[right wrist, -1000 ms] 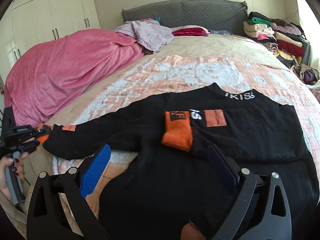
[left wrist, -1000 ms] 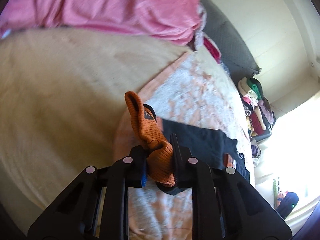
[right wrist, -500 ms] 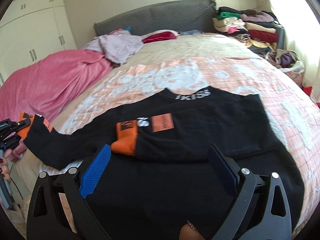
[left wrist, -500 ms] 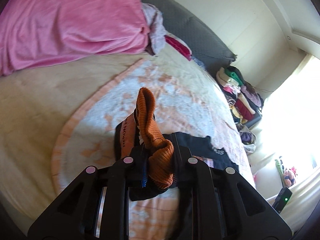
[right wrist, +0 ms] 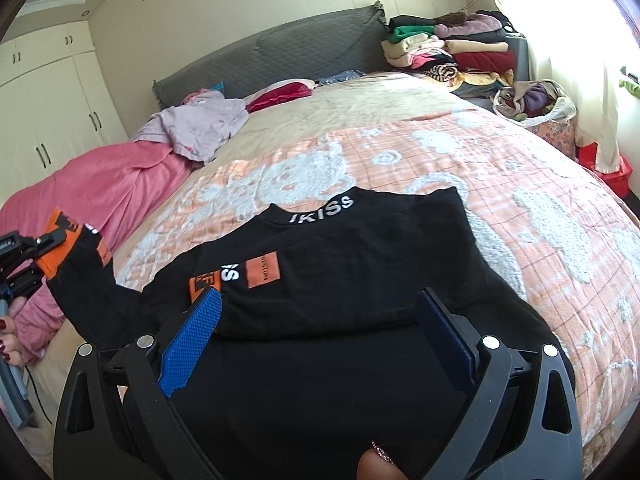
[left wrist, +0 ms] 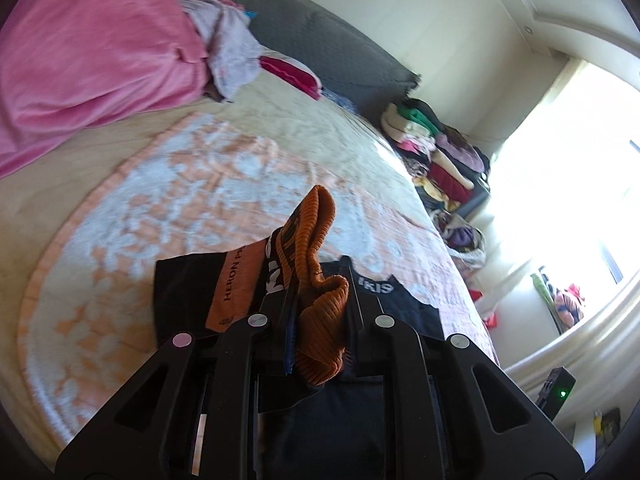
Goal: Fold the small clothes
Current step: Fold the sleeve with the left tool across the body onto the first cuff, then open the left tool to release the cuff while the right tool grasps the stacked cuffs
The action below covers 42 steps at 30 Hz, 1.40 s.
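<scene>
Ribbed knit orange cuff [left wrist: 320, 300], matt black cloth sweater [right wrist: 360, 280], fleecy blanket [right wrist: 520, 184]

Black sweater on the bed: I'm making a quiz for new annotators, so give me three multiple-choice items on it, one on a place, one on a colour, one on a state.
1. Where does the black sweater lie?
A. on the peach blanket
B. on the pink quilt
C. on the clothes pile

2. What colour is the cuff in the left gripper?
A. white
B. orange
C. green

3. How does the right gripper stand?
A. shut on the collar
B. shut on the hem
C. open, holding nothing

Answers:
1 A: peach and white blanket shows around the sweater's body.
2 B: orange ribbed knit sits pinched between the left fingers.
3 C: its blue pads stand wide apart above the cloth.
</scene>
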Each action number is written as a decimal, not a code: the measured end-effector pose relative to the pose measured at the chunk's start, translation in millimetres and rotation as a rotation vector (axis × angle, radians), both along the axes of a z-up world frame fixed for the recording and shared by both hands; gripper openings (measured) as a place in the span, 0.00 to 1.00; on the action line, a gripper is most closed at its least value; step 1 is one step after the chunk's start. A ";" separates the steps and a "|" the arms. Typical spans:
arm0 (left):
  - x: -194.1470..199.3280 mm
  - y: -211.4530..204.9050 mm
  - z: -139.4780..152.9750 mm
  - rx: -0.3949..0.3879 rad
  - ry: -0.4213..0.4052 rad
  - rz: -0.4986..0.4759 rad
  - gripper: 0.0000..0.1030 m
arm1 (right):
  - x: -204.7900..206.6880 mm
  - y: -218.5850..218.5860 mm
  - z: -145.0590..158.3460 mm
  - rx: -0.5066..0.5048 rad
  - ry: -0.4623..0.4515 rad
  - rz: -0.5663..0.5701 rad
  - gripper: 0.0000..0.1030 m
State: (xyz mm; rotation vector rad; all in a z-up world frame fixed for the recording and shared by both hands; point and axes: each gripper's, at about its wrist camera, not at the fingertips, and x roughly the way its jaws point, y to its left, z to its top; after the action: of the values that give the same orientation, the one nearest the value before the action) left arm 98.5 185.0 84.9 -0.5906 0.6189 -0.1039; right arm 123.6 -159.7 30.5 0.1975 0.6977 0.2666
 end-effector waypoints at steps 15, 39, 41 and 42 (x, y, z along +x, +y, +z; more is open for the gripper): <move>58.3 -76.9 -26.3 0.046 0.051 -0.187 0.10 | 1.3 -36.0 -9.9 -0.001 0.020 -0.086 0.94; 72.7 -67.8 -68.4 0.150 0.148 -0.128 0.71 | 32.6 69.2 -47.9 -0.038 0.127 0.175 0.94; 71.1 -56.7 -67.5 0.153 0.145 -0.094 0.76 | 37.1 83.3 -50.5 -0.052 0.132 0.201 0.93; 70.6 -53.1 -66.7 0.159 0.146 -0.084 0.79 | 40.5 89.6 -51.7 -0.056 0.134 0.213 0.93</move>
State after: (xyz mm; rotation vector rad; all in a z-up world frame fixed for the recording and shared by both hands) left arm 169.2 131.9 18.2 -0.4207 0.7865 -0.0902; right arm 164.1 -70.2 -21.2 0.0878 0.8601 0.4400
